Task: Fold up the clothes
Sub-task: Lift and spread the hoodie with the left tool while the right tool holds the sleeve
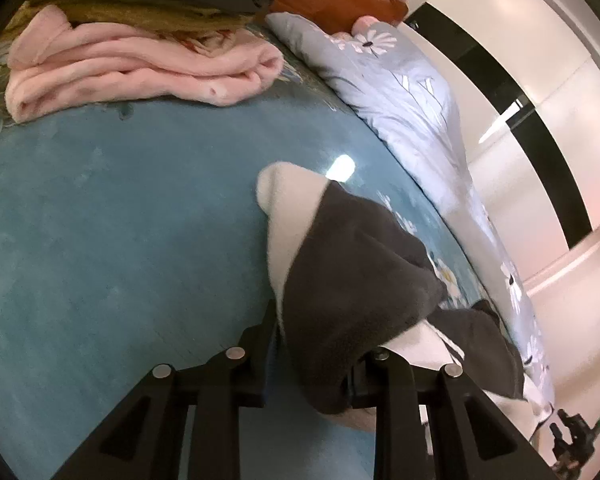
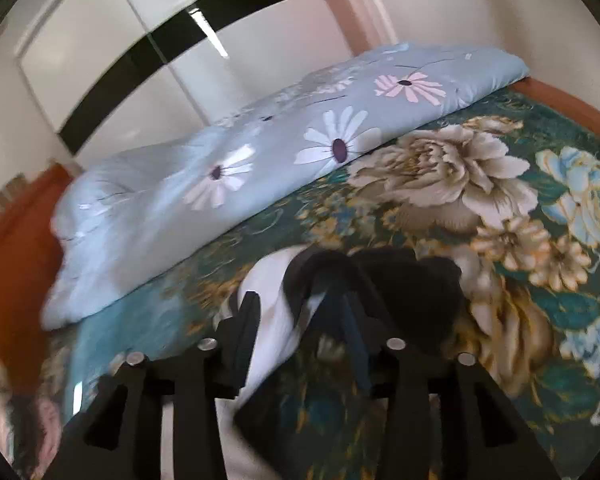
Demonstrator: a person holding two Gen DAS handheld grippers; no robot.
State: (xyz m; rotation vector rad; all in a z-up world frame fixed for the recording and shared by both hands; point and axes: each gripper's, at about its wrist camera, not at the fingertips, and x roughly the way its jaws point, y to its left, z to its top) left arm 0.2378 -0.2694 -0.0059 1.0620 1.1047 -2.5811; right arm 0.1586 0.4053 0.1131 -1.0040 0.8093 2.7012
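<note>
A dark grey and white garment (image 1: 352,280) lies on the teal bedspread (image 1: 120,220). In the left wrist view it drapes over and between my left gripper's fingers (image 1: 312,344), which are closed on its near edge. In the right wrist view the same garment (image 2: 412,292) shows black and white between my right gripper's fingers (image 2: 312,328); the cloth bunches over the right finger and the fingers stand fairly wide. The image is blurred, so the right grip is unclear.
A folded pink fleece (image 1: 140,72) and an olive and grey pile (image 1: 172,4) lie at the bed's far side. A light blue daisy quilt (image 2: 240,152) lies along the bed by the white wardrobe (image 2: 148,40). The wooden bed frame (image 1: 336,0) shows beyond.
</note>
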